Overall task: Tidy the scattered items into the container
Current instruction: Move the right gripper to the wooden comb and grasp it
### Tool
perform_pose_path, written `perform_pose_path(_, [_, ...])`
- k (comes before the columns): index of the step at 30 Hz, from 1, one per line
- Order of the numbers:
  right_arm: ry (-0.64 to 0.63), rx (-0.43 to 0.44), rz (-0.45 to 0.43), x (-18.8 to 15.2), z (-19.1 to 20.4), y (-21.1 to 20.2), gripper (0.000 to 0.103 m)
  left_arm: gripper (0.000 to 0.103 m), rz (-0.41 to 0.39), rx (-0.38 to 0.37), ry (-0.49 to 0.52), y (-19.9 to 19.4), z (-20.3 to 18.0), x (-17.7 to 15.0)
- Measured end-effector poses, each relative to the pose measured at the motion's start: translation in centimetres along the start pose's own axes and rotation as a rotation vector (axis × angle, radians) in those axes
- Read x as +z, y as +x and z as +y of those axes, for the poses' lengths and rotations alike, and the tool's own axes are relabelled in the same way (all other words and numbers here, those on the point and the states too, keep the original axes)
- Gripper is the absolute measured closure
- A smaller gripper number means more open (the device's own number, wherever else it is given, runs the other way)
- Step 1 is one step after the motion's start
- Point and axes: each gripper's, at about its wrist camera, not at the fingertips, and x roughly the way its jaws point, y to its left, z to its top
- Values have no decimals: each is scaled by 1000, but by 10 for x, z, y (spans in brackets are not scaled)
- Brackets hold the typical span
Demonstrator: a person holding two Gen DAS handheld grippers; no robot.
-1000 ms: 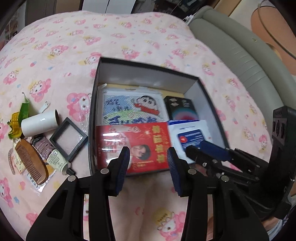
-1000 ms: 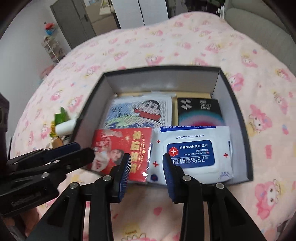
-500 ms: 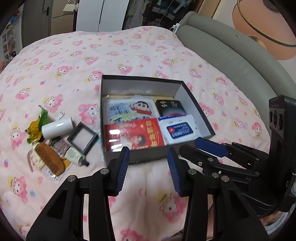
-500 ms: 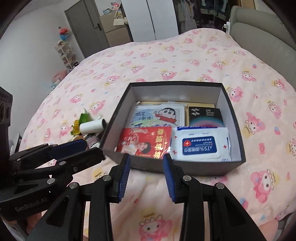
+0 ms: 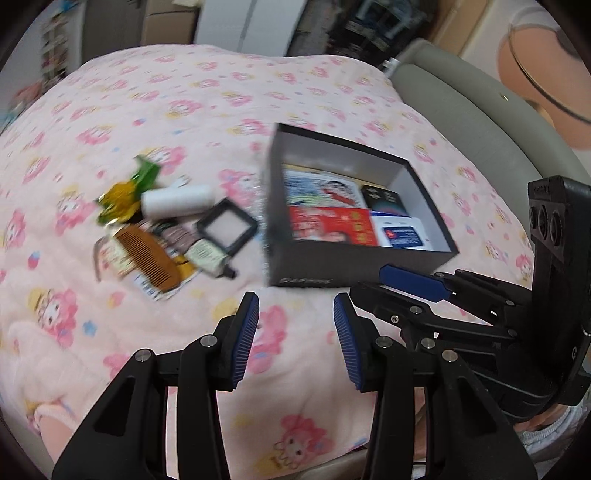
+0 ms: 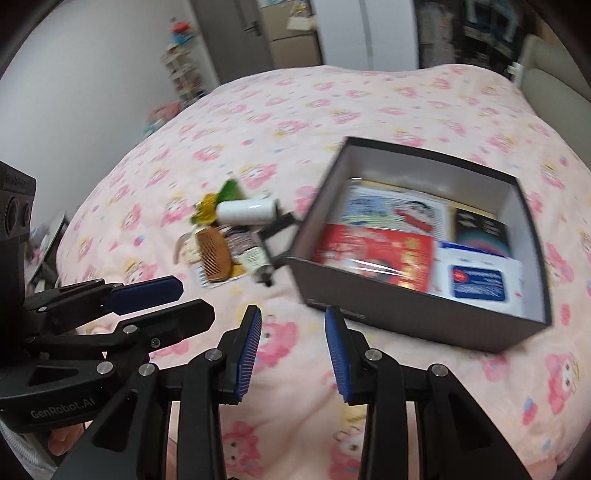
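A dark open box (image 5: 332,262) (image 6: 406,314) sits on the pink bedspread and holds a red packet (image 5: 332,225), a wipes pack (image 5: 402,234), a cartoon sheet (image 5: 321,188) and a small black box (image 5: 382,197). Left of it lies a scattered pile: a white roll (image 5: 177,201) (image 6: 247,212), a brown comb (image 5: 147,254) (image 6: 214,258), a square black compact (image 5: 227,225), a small tube (image 5: 207,258) and green and yellow wrappers (image 5: 125,190). My left gripper (image 5: 295,332) is open and empty, above the bedspread in front of the box. My right gripper (image 6: 293,347) is open and empty beside it.
A grey padded headboard (image 5: 480,122) runs along the right side of the bed. A wardrobe (image 6: 365,33), a door and shelves stand beyond the far edge. The bedspread (image 5: 184,103) stretches wide behind the box and the pile.
Both grippers have pulled back and up from the box and swung left, so the scattered pile is now nearer the centre. Both stay open and empty.
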Motion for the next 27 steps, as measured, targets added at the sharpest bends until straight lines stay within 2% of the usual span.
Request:
perform_pose_path(6, [-78,81,70,9,38,49,71,60,7,76,-137,7,63,-15])
perform_pose_path(14, [-106,100,188,19,65,136,71,61,47,140,-302,50,139,-20])
perform_pose_path(21, [-128,95,235,38,80,194,71,61,30,115,-424,82,190,-1])
perform_pose_path(24, [-144,97,261,42,85,212,70,61,35,55,-451,93,202,9])
perform_pose_path(26, [-145,134,293,41,88,224,58,61,64,31,-455,108,204,14])
perform_pose_path(27, [-141,150,306,40,88,230,57,61,78,26,-456,116,204,16])
